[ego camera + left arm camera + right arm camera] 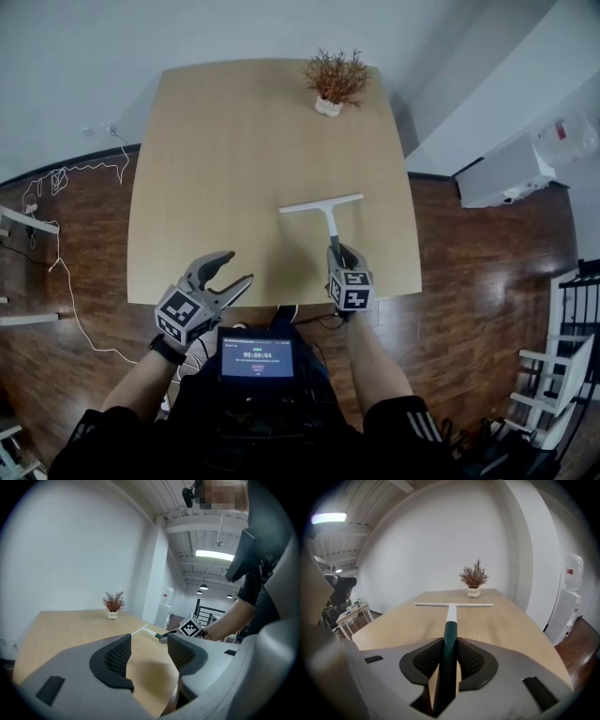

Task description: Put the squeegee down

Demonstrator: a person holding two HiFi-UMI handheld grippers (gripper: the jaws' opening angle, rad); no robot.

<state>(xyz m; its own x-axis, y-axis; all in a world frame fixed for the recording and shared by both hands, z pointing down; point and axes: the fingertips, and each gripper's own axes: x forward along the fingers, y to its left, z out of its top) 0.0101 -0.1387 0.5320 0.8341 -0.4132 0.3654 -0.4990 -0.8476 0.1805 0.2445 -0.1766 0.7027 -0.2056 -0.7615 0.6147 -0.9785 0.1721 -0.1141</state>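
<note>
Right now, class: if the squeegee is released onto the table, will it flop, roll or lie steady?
Probably stiff: the squeegee juts straight from the right gripper without sagging. Unlikely to roll: its wide blade crosses the handle like a T. Likely light, being slim, so it might slide on the smooth table.

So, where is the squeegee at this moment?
In the head view the squeegee is over the table's near right part, its handle clamped in the right gripper and its white blade toward the potted plant.

Screen (257,358) at the person's chest: timer digits, apparently 00:00:04; smaller lines beneath illegible. Red label (568,570) on white unit: unreadable.
</note>
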